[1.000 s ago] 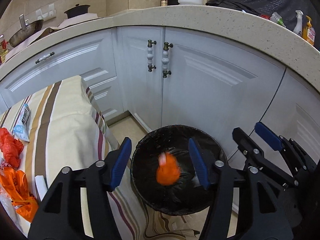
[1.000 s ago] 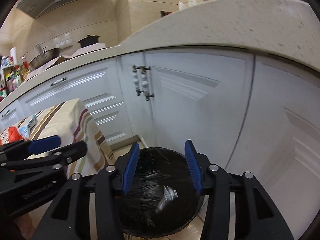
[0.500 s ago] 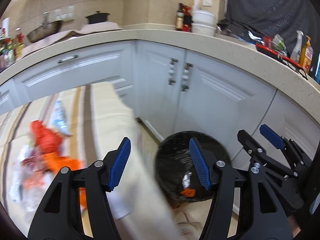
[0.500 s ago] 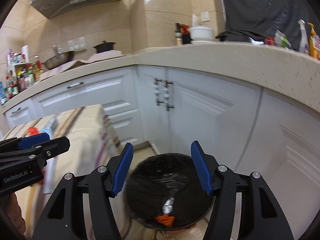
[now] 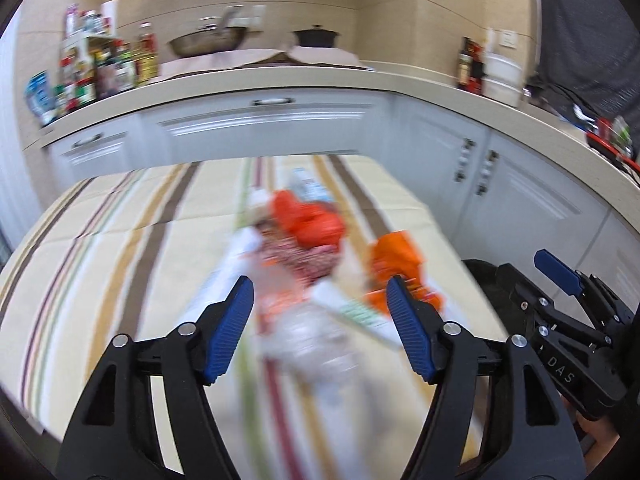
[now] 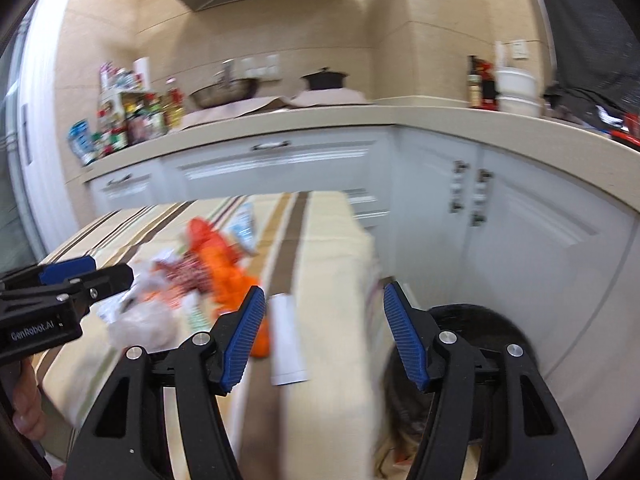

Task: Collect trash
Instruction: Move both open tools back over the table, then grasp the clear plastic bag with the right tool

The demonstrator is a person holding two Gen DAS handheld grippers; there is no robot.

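Observation:
A blurred heap of trash lies on the striped tablecloth point(image 5: 100, 240): a red wrapper point(image 5: 308, 220), an orange wrapper point(image 5: 394, 256) and a clear plastic bag point(image 5: 316, 336). My left gripper point(image 5: 318, 300) hovers over the heap with its jaws opening and nothing between them. The black bin point(image 6: 480, 320) stands on the floor by the table's right end. My right gripper point(image 6: 323, 304) is open and empty above the table edge, with a white paper slip point(image 6: 286, 340) just ahead of it. The heap also shows as orange wrappers point(image 6: 224, 268) and the clear bag point(image 6: 140, 320).
White cabinets point(image 5: 280, 128) under a beige counter point(image 5: 320, 76) wrap around the back and right. A wok point(image 5: 208, 42), a black pot point(image 5: 316, 36) and bottles point(image 5: 96, 68) stand on the counter. The right gripper point(image 5: 532, 280) shows at the right of the left wrist view.
Both grippers swung left and up, away from the bin and toward the table. The orange piece and a silvery scrap dropped into the bin. Both jaws stand wider now.

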